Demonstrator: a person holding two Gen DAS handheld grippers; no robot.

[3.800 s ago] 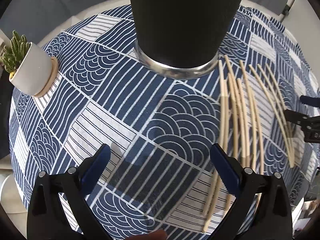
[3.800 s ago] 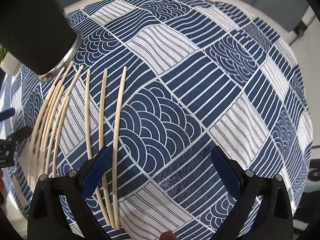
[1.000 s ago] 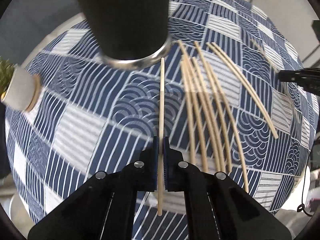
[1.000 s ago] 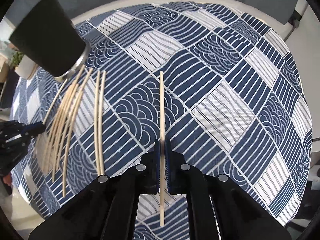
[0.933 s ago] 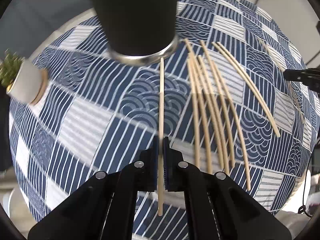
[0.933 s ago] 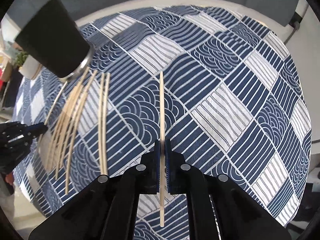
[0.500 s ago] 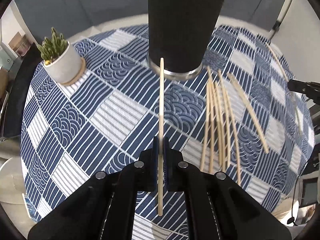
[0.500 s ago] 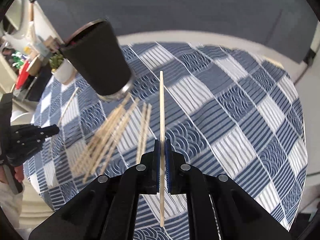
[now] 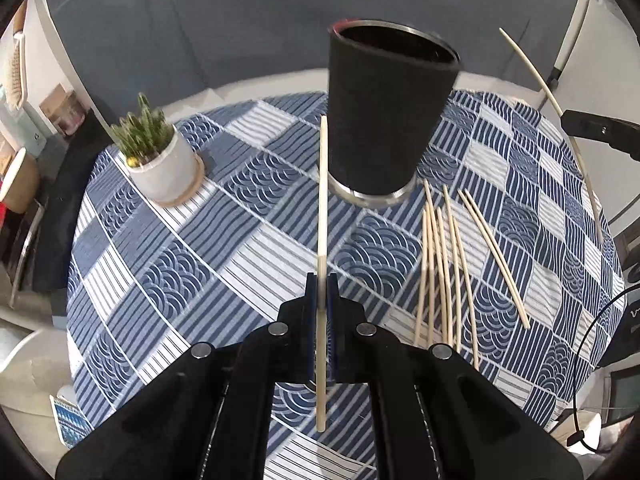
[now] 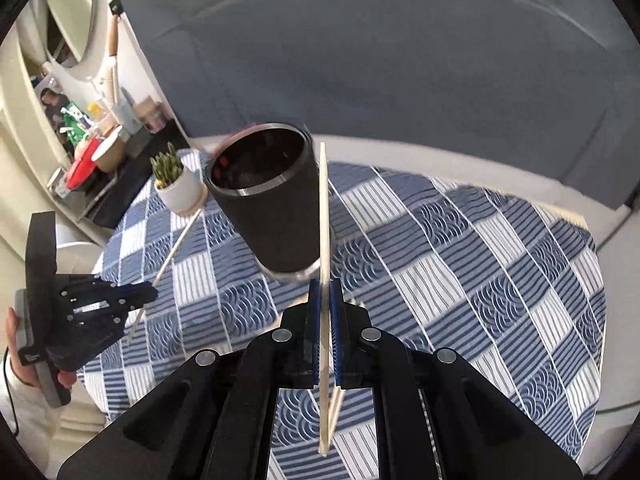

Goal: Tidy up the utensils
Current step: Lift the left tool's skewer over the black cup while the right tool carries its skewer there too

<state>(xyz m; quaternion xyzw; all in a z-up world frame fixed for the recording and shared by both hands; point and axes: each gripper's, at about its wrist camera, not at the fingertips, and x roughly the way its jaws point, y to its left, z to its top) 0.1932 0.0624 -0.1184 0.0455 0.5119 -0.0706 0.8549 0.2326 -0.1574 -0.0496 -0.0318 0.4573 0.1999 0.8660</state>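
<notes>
No readable text, label, brand, number or sign is found in either wrist view. A few pale marks are seen at the right edge of the left wrist view on a dark device (image 9: pixel 634 316), but they are cut off by the frame and cannot be made out. Packaging on the cluttered shelf (image 10: pixel 86 136) in the right wrist view is too small and blurred for any lettering to be read.
</notes>
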